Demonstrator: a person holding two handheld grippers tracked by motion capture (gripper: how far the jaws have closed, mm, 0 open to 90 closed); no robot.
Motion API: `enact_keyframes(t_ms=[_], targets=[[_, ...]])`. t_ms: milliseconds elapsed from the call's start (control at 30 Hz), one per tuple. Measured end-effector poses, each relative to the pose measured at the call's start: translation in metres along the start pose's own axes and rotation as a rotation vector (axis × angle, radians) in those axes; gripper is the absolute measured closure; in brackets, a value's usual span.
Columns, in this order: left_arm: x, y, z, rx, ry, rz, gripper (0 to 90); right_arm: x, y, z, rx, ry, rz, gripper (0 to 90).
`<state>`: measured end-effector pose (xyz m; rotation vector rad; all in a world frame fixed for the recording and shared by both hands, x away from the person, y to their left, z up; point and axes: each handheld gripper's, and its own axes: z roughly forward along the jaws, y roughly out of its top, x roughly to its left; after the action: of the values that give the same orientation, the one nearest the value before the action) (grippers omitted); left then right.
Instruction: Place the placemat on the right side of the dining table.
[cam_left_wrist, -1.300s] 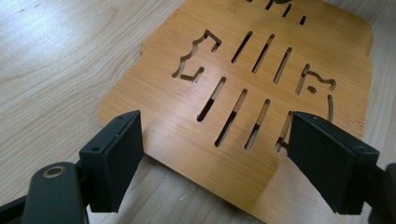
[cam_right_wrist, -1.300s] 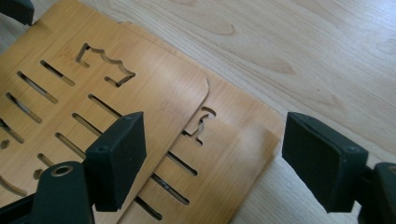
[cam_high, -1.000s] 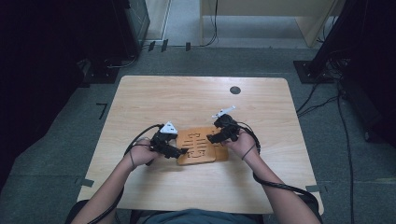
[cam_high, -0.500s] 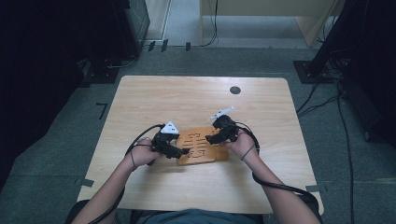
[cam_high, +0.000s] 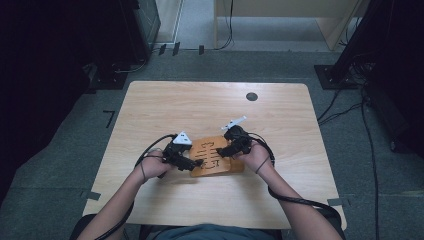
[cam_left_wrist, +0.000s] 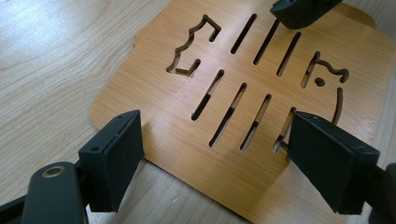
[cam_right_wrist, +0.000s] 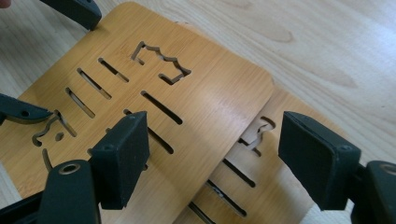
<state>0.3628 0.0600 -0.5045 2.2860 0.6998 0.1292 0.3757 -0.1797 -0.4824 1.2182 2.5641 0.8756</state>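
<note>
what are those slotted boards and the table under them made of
The slotted boards look like thin bamboo or wood sheet: fine straight grain, warm orange tone, a soft sheen and cleanly cut slots. A second board lies under the top one. The table looks like pale wood-grain laminate or veneer; which one is unclear.

A pale rectangular wooden table (cam_high: 165, 105) stands on grey carpet floor (cam_high: 70, 150). A round black grommet (cam_high: 252, 96) sits near its far edge. Dark equipment (cam_high: 60, 45) flanks the left; black cables (cam_high: 370, 145) trail right.
</note>
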Motion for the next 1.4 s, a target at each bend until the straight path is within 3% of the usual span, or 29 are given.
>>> enact_keyframes(t_ms=[200, 633, 800, 900, 1033, 1400], targets=[[0.001, 0.0, 0.0, -0.004, -0.004, -0.002, 17.4, 0.001, 0.0, 0.005, 0.01, 0.022, 0.013, 25.3], [0.001, -0.001, 0.0, -0.01, -0.009, -0.017, 17.4, -0.001, 0.003, 0.01, 0.053, 0.075, 0.089, 24.6], [0.002, -0.002, -0.001, -0.019, -0.015, -0.026, 17.4, -0.001, 0.005, 0.01, 0.066, 0.079, 0.083, 25.0], [0.002, -0.002, -0.001, -0.02, -0.018, -0.034, 17.3, 0.0, 0.01, 0.008, 0.091, 0.079, 0.091, 27.3], [0.003, -0.002, -0.001, -0.022, -0.022, -0.03, 16.1, 0.001, 0.017, -0.002, 0.082, 0.089, 0.101, 29.2], [0.008, -0.003, -0.001, -0.049, -0.119, -0.11, 15.5, 0.006, 0.035, -0.028, 0.072, 0.125, 0.133, 32.4]])
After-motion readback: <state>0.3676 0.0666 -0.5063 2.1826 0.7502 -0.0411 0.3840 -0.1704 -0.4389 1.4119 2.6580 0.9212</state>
